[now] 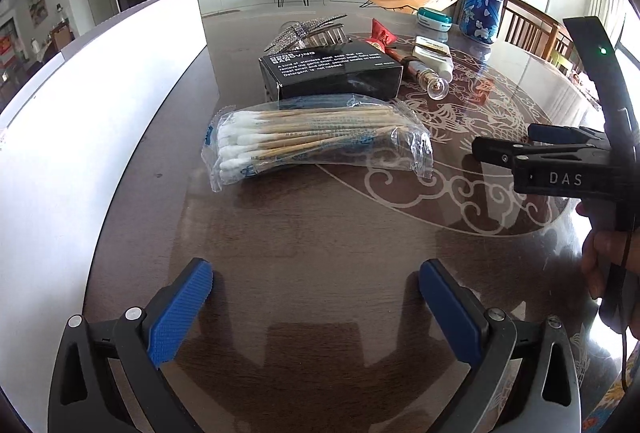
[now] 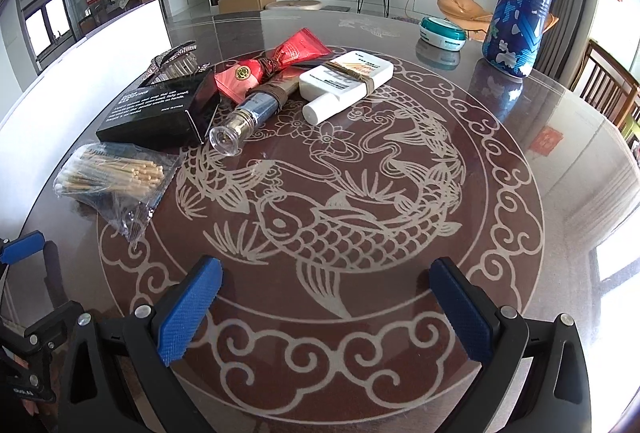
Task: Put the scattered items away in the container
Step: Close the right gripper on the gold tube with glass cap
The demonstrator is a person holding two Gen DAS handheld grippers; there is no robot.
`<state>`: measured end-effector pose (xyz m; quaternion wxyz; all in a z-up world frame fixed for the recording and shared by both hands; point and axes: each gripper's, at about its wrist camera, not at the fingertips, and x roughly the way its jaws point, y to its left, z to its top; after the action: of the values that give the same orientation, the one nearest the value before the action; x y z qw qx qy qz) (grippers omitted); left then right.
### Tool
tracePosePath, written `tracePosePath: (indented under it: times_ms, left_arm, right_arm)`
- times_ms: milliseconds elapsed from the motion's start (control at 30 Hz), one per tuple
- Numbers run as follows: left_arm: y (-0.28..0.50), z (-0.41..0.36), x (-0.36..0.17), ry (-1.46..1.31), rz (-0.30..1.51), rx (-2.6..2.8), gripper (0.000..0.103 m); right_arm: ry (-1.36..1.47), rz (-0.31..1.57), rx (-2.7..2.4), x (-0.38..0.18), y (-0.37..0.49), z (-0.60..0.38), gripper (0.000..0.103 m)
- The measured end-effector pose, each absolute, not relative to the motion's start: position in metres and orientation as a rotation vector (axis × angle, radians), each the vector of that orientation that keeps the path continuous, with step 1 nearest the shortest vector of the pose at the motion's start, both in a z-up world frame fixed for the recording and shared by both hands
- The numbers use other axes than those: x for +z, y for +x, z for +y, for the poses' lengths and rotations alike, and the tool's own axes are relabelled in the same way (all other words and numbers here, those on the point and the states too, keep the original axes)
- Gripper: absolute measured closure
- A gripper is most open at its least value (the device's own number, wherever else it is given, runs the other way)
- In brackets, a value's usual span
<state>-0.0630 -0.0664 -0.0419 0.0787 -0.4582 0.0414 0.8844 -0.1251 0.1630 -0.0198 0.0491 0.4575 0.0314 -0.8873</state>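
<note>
Swabs in a clear bag lie mid-frame on the desk, just before a black box whose readable print includes "Detergent is not needed". Left gripper and right gripper both gape, empty. "DAS" shows only in the left view; the white container fills its left side. Bare desk lies ahead of both.
</note>
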Motion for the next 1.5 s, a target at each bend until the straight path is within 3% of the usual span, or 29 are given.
tracePosePath:
  times_ms: [267, 467, 833, 1067, 1100, 1167, 1233, 1267, 1333, 1500]
  left_arm:
    - [-0.063, -0.066, -0.042, -1.370, 0.119, 2.655, 0.000]
    - [-0.063, -0.066, -0.042, -1.370, 0.119, 2.656, 0.000]
    - [-0.064, -0.065, -0.042, -1.371, 0.118, 2.658, 0.000]
    - [-0.064, -0.065, -0.042, -1.370, 0.118, 2.658, 0.000]
    - [-0.064, -0.066, -0.042, -1.370, 0.118, 2.658, 0.000]
    - [-0.064, -0.066, -0.042, -1.370, 0.118, 2.658, 0.000]
    - [-0.064, -0.066, -0.042, -1.370, 0.118, 2.658, 0.000]
    - [-0.064, -0.066, -0.042, -1.370, 0.118, 2.658, 0.000]
    - [-0.064, -0.066, -0.042, -1.370, 0.118, 2.658, 0.000]
    - [-0.064, -0.066, -0.042, -1.370, 0.118, 2.659, 0.000]
  right_arm:
    - [1.393, 0.100, -2.699, -0.020, -0.167, 0.117, 0.000]
    - [1.282, 0.252, -2.491, -0.021, -0.151, 0.091, 0.000]
    - [1.283, 0.033, -2.554, -0.017, -0.173, 0.135, 0.000]
    - [1.310, 0.210, -2.541, -0.020, -0.209, 0.102, 0.000]
    - [1.307, 0.215, -2.542, -0.019, -0.211, 0.100, 0.002]
    - [1.267, 0.212, -2.554, -0.015, -0.211, 0.101, 0.024]
    - [1.235, 0.204, -2.573, -0.011, -0.207, 0.103, 0.067]
    - [1.235, 0.193, -2.580, -0.010, -0.205, 0.105, 0.073]
    - [1.237, 0.142, -2.582, -0.008, -0.203, 0.114, 0.079]
    - [1.233, 0.143, -2.571, -0.008, -0.174, 0.139, 0.080]
